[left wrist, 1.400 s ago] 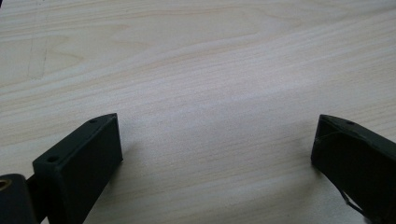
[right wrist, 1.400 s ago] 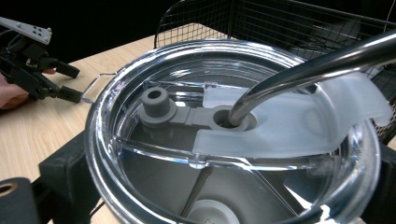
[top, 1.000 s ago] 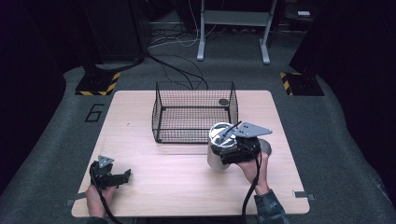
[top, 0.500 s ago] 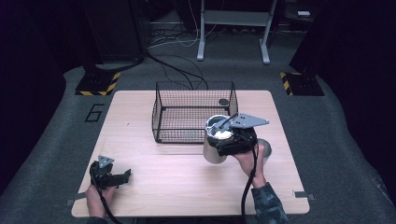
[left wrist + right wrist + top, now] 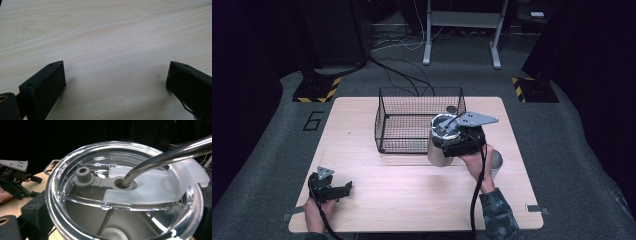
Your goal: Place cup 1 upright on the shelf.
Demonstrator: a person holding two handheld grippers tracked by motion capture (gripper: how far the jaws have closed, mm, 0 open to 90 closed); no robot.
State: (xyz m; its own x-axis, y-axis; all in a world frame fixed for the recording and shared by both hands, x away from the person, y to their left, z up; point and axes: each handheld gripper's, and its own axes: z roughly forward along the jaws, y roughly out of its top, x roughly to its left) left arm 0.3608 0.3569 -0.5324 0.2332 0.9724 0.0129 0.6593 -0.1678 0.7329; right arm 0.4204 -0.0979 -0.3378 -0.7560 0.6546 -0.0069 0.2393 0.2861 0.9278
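A light wooden table (image 5: 377, 200) sits on grey carpet in a dark room, seen from above.

At the table's near left corner, the left gripper (image 5: 343, 189) rests low over bare wood, held by a hand (image 5: 314, 212). In the left gripper view its two black jaws stand wide apart with nothing between them, and plain wood grain runs across the whole picture.

Toward the middle, at the far side of the table, stands an open-topped black wire basket (image 5: 384, 112). It looks empty. A small dark round object (image 5: 451, 109) lies on the table just behind its right end (too small to identify).

Right of centre, the right gripper (image 5: 447, 145) is clamped around a metal tumbler (image 5: 438, 156), which is held just in front of the basket's near right corner; whether it touches the wire cannot be told. The right gripper view looks down on the tumbler's clear lid (image 5: 75, 202), with a metal straw (image 5: 160, 157) passing through a frosted slider, and the black jaws press against its sides.

As a judgement, the tumbler is gripped and brought beside the basket, but not yet placed inside; lifting it over the rim and setting it down remains.

The basket's top edge is the obstacle to clear, and the straw sticks out above the lid. There is open table in front of the basket and to its left.
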